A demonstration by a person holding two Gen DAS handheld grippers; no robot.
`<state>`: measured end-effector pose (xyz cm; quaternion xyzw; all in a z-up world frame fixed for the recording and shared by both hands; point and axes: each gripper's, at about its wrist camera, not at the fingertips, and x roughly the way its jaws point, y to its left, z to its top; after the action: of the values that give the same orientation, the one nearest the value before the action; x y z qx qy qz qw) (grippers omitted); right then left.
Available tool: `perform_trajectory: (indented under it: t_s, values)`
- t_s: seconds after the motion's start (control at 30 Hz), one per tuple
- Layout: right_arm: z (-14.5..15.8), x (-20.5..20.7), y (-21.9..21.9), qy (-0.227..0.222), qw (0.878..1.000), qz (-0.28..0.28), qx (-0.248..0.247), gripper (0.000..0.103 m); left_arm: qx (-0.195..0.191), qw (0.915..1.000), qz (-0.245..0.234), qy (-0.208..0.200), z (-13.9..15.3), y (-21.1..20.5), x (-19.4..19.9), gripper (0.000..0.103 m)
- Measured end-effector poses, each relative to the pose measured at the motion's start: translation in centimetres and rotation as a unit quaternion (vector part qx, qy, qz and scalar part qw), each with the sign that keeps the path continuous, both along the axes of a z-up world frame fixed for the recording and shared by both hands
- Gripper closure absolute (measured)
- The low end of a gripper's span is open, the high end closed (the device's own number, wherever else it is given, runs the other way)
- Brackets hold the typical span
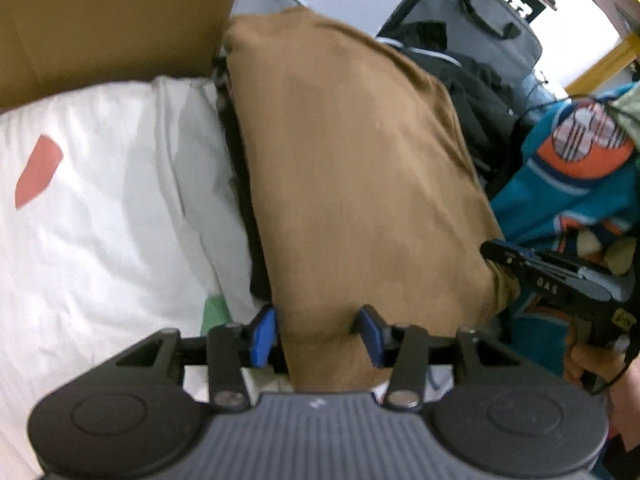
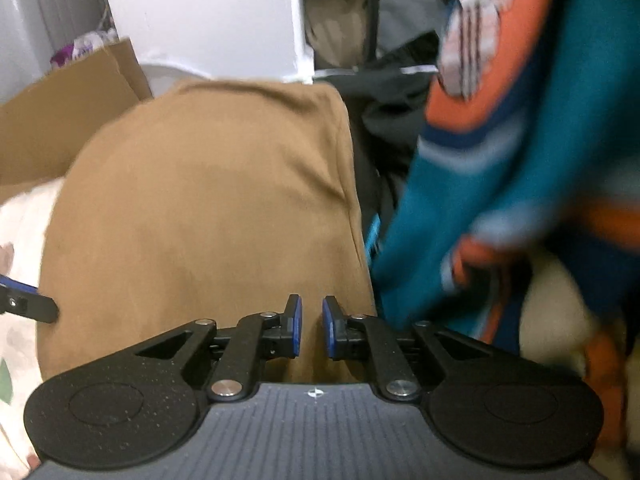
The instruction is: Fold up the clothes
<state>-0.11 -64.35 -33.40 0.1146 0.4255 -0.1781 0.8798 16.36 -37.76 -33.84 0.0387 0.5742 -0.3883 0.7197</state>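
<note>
A folded brown garment (image 1: 360,160) lies across white bedding (image 1: 100,220), with a dark layer showing under its left edge. My left gripper (image 1: 317,335) holds its near edge, and the cloth bulges up between the blue pads (image 1: 262,336). My right gripper (image 2: 311,328) sits at the near right corner of the brown garment (image 2: 200,220). Its jaws are nearly together with brown cloth running between them. In the left wrist view the right gripper (image 1: 560,280) reaches in from the right, held by a hand (image 1: 592,364). A finger of the left gripper (image 2: 28,304) shows at the garment's left edge.
A teal and orange jersey (image 1: 568,184) (image 2: 520,160) lies heaped just right of the brown garment. A cardboard box (image 1: 100,20) stands at the back left. Black bags (image 1: 472,92) and a grey case (image 1: 480,12) crowd the back right.
</note>
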Motion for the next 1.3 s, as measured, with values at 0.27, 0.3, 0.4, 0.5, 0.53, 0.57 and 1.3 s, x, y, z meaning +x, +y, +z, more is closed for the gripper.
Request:
perform_trajectory:
  t_s: [0.27,0.3,0.4,0.5,0.53,0.57,1.3]
  values:
    - [-1.6,-2.8,0.1,0.016,1.0,-0.025,0.005,0.08,-0.01,0.9998,-0.003,0.016,-1.4,1.1,-1.6,0.056]
    - [-1.7,-3.1,0.1,0.02,0.999,-0.028,0.004,0.08,-0.008,0.9998,-0.003,0.02,-1.6,1.2,-1.7,0.06]
    - [-1.9,-3.6,0.2,0.018,0.999,-0.039,0.004,0.079,0.002,0.9996,-0.001,0.028,-2.1,1.5,-2.0,0.085]
    - [-1.8,-4.1,0.5,0.013,0.999,-0.047,0.005,0.079,0.008,0.9993,-0.003,0.035,-2.3,2.3,-2.2,0.099]
    - [-1.7,-4.3,0.6,0.011,0.999,-0.049,0.006,0.078,0.009,0.9993,-0.004,0.035,-2.3,2.6,-2.3,0.099]
    - [-1.7,-4.5,0.7,0.01,0.999,-0.05,0.007,0.077,0.009,0.9994,-0.005,0.034,-2.1,2.8,-2.4,0.099]
    - [0.6,-4.7,3.6,0.013,0.991,-0.066,0.118,0.011,0.06,0.9978,0.02,0.021,2.2,6.6,-0.9,0.024]
